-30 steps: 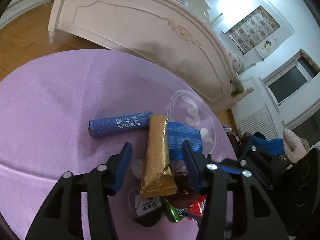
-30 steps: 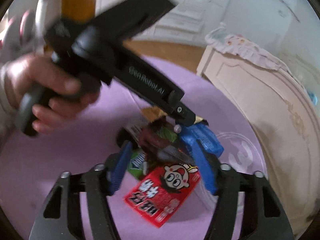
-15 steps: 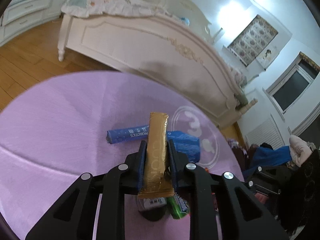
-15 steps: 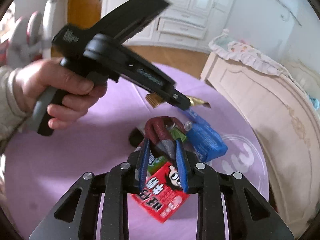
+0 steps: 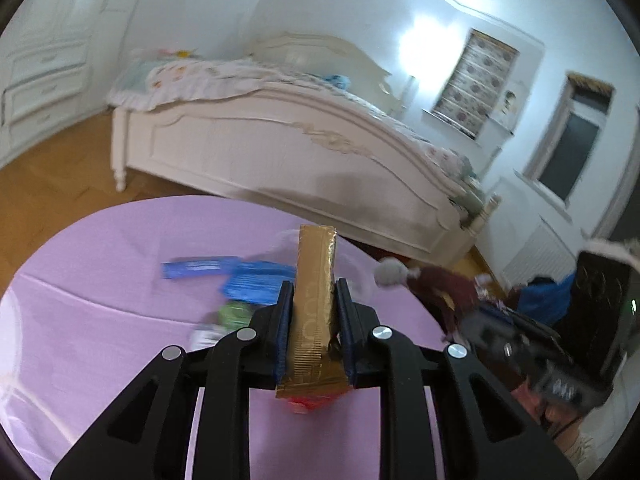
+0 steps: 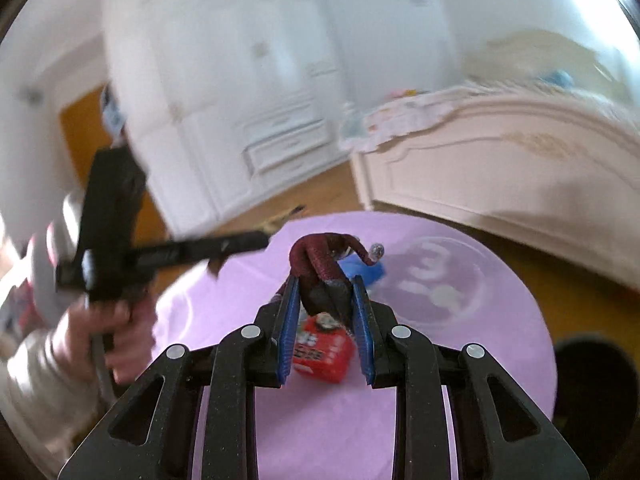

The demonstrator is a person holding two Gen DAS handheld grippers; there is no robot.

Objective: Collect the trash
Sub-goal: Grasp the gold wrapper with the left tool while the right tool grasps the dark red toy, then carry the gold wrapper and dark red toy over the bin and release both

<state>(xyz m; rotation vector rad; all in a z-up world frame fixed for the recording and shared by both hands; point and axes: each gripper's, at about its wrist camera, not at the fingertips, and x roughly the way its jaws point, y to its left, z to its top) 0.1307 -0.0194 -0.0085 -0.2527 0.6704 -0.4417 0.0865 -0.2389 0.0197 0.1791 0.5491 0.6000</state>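
Both grippers are closed on trash: my left gripper (image 5: 312, 312) pinches the gold sachet (image 5: 314, 304) at frame centre, my right gripper (image 6: 326, 304) clamps the dark red wrapper (image 6: 324, 268) above the purple rug (image 6: 460, 360).

This was a bedroom in a home. A cream-white bed (image 5: 280, 152) with a carved, curved footboard and turned legs stood on a wooden parquet floor (image 5: 48, 192), covered by a pastel printed bedspread (image 5: 192, 80). White built-in wardrobes with drawers (image 6: 280, 148) lined 1 wall. A window with a patterned blind (image 5: 476, 84) and a second, darker window (image 5: 572, 148) sat in the white walls, with a white slatted radiator cover (image 5: 536, 256) below. A round lilac rug (image 5: 100, 280) lay beside the bed, and clothing was heaped on the floor (image 5: 548, 300).
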